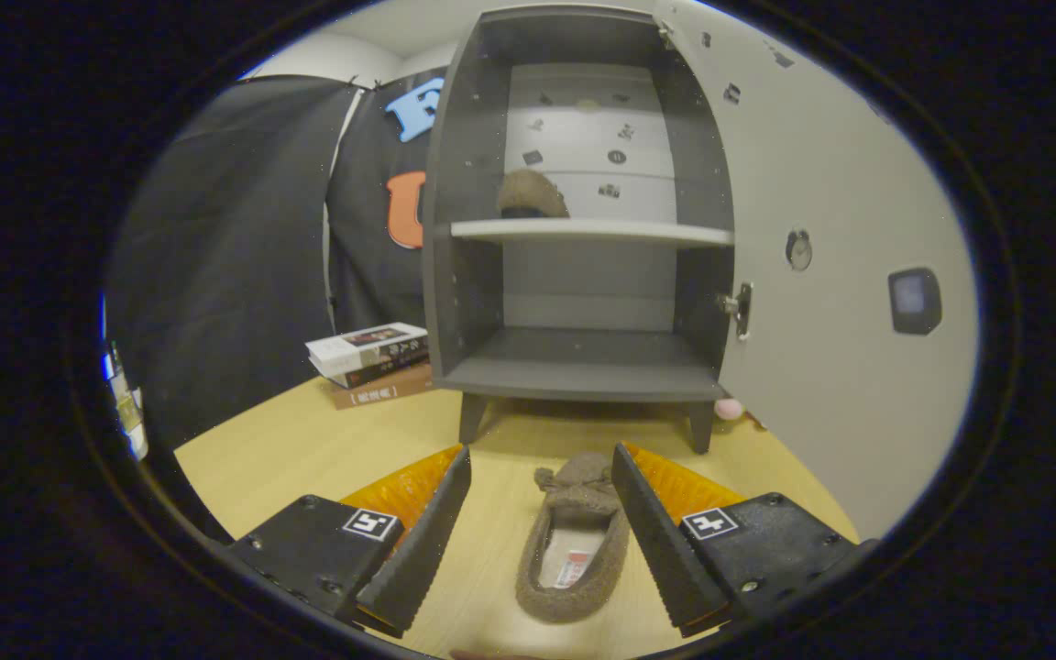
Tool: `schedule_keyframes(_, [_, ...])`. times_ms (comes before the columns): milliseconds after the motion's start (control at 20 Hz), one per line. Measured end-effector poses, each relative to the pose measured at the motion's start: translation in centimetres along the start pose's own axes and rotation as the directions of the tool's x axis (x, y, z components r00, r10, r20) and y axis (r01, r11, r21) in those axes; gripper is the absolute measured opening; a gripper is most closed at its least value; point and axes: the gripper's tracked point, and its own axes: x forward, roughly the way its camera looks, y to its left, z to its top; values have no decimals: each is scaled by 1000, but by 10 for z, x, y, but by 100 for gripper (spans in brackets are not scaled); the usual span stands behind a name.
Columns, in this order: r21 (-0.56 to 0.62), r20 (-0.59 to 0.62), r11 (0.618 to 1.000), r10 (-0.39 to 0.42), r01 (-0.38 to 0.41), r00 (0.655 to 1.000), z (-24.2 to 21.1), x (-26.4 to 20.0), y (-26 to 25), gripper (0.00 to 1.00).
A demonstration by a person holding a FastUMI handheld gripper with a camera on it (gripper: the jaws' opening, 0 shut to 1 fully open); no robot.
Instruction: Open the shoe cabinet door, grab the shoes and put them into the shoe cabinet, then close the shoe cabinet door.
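A slipper (574,541) lies on the table (308,449) before the shoe cabinet (583,367), between the gripper (542,486) fingers. Another slipper (533,194) sits on the cabinet's shelf (592,232); stacked books (372,362) lie left of it, its door (821,275) swung right.

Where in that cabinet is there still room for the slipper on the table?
The bottom shelf is bare from wall to wall. The upper shelf holds one slipper at its left, with room to the right. The hand-held gripper is open around the other slipper.
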Motion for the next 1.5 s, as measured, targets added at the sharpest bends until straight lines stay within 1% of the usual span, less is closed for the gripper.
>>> schedule_keyframes(50, [-3,-32,1000,-17,17,999,-10,14,-3,97])
schedule_keyframes(150, [-19,-58,998,-59,58,997,-20,35,-13,96])
schedule_keyframes(200, [-4,-95,998,-58,58,994,-30,39,-13,95])
schedule_keyframes(250, [14,-120,998,-53,55,991,-38,43,-11,88])
schedule_keyframes(300, [17,-129,999,-47,50,991,-42,46,-9,85])
schedule_keyframes(450, [-15,-159,996,-85,84,984,-50,51,-19,81])
schedule_keyframes(550, [2,-217,998,-64,66,974,-64,58,-17,73])
schedule_keyframes(600, [5,-238,999,-51,54,970,-70,62,-16,73])
schedule_keyframes(650, [9,-227,999,-50,53,973,-69,66,-18,74])
schedule_keyframes(700, [14,-211,998,-50,55,976,-67,67,-20,66])
schedule_keyframes(800, [-1,-184,999,-33,33,982,-66,63,-20,49])
schedule_keyframes(850, [13,-170,1000,-10,13,985,-63,60,-19,38])
schedule_keyframes(900, [46,-164,999,21,-13,986,-62,56,-16,32])
schedule_keyframes(950, [62,-158,998,41,-32,987,-63,53,-16,22])
schedule_keyframes(1050, [60,-146,998,42,-33,988,-61,44,-24,18])
schedule_keyframes(1250, [83,-119,996,32,-22,992,-41,25,-35,16])
schedule_keyframes(1400, [66,-53,998,11,-8,999,-6,9,-43,15])
schedule_keyframes(1500, [57,-1,998,18,-18,1000,22,-4,-40,15])
